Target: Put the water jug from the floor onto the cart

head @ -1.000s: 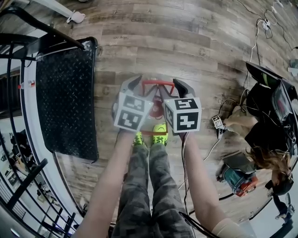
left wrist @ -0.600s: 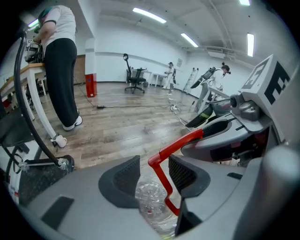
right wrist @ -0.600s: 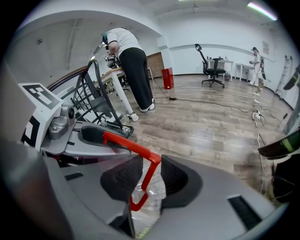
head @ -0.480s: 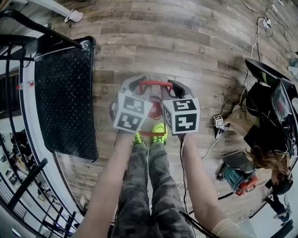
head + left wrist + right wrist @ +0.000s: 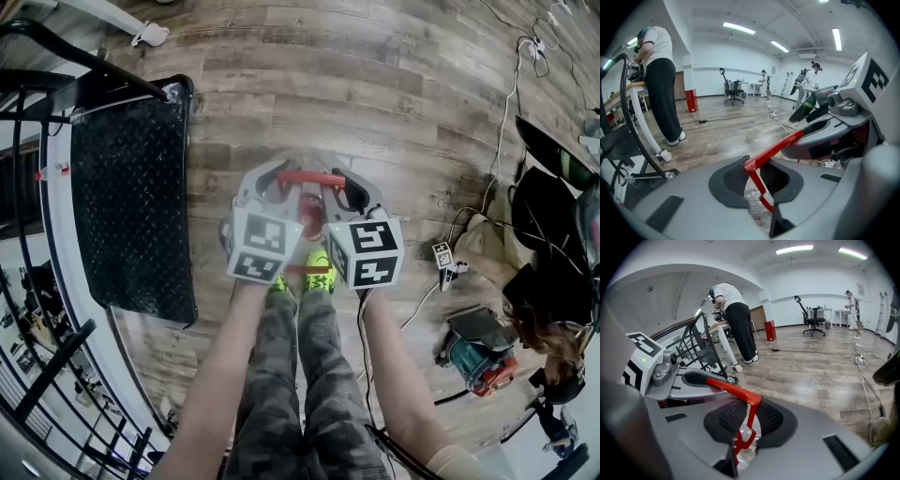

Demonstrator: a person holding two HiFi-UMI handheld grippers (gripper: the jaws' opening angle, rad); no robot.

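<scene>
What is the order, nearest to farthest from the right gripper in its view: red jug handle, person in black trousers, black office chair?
1. Red jug handle, between the right gripper's closing jaws.
2. Person in black trousers, left, mid-floor.
3. Black office chair, far back.

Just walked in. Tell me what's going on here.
A person stands on the wooden floor, a gripper in each hand. The left gripper and right gripper are both closing their jaws on the red handle of the clear water jug by the person's feet, one at each end. The black-decked cart sits at the person's left; the jug is not on it yet.
</scene>
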